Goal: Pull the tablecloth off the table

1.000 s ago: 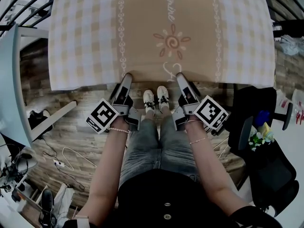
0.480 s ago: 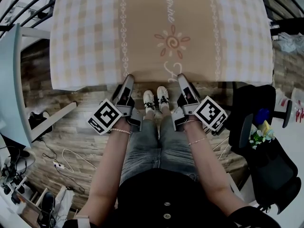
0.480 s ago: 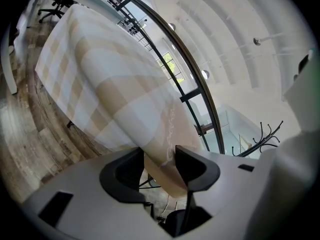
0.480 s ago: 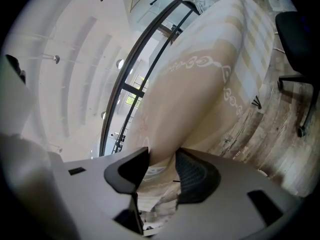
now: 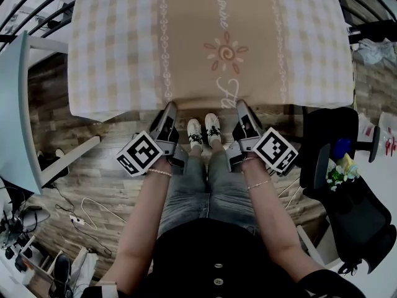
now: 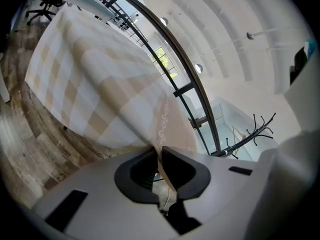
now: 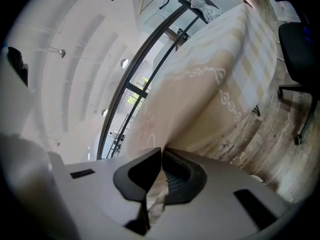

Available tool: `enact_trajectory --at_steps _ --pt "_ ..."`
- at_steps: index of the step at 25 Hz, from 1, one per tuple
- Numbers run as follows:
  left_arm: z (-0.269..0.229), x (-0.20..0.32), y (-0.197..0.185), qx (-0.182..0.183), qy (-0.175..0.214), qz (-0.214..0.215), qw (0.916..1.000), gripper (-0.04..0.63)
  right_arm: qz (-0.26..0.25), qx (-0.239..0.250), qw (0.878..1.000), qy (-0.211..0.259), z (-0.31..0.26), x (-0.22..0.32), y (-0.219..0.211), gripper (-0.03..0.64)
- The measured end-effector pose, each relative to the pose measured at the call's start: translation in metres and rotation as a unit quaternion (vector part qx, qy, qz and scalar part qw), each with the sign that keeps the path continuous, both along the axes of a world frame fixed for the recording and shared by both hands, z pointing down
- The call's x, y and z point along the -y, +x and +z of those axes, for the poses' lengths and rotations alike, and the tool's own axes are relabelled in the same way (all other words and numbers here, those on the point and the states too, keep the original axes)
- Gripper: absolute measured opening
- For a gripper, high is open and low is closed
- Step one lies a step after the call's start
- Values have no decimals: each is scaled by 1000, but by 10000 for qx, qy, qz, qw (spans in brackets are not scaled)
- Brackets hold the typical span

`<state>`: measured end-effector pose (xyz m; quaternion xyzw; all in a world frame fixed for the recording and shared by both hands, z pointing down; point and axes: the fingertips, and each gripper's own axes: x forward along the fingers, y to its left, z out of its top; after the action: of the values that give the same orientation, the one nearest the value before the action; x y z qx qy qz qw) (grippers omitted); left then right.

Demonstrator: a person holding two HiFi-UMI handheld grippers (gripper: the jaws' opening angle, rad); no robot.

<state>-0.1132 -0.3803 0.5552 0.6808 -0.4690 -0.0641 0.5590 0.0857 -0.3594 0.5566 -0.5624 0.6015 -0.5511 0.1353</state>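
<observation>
Over the table, edge to edge: the tablecloth (image 5: 211, 42), beige centre band, checked panels either side, a sun motif (image 5: 226, 53) stitched close to the near edge. It lies flat and fully spread, with its near hem hanging over the table's near edge toward the person. The table itself is hidden (only its outline reads through the cloth). Not yet pulled, by the look of it.

Below the near edge: wood-plank floor (image 5: 93, 166). A black office chair (image 5: 347, 185) sits off the table's near right corner, a pale desk (image 5: 12, 104) off its left side. Both stand clear of the hem, so a straight pull back toward the person looks unobstructed; that is my judgement only.

The person stands square to the near edge, shoes (image 5: 203, 129) just beneath the hem, arms out evenly. Likely reason: two grips spaced either side of the centre band share the load and keep the cloth from skewing as it slides.

Left gripper (image 5: 170, 107): at the hem, left of the motif. Its jaws have just been closing and now pinch a fold of the cloth, which runs up between the pads in the left gripper view.

Right gripper (image 5: 241, 105): mirrors it, right of the motif. Its jaws have also just closed and are clamped on the hem, fabric bunched between the pads.

Both take the hanging edge rather than the flat top, probably because the pads can get round the fabric there. The grip looks made and the pull comes next.
</observation>
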Motion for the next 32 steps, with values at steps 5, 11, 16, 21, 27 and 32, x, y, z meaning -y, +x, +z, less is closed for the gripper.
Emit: enact_trajectory --at_steps 5,11,16,21,27,32 --pt "-7 -3 -2 -77 32 179 9998 21 86 36 9999 128 -6 -3 -3 29" --pt "-16 -3 -4 -21 186 420 9989 17 129 -87 9994 306 -20 -5 -4 28" --pt "-23 -13 -1 -166 292 555 9979 17 96 -176 9992 340 -24 -15 -4 26" --pt "-31 -39 2 -92 607 516 9968 17 -69 -202 9983 541 -32 -40 0 26" --pt "-37 -47 2 -26 834 340 9959 17 -409 -215 9967 670 -32 -45 -1 26" --pt "-49 -37 -3 49 1003 156 9948 17 -591 -90 9950 801 -42 -36 -5 26"
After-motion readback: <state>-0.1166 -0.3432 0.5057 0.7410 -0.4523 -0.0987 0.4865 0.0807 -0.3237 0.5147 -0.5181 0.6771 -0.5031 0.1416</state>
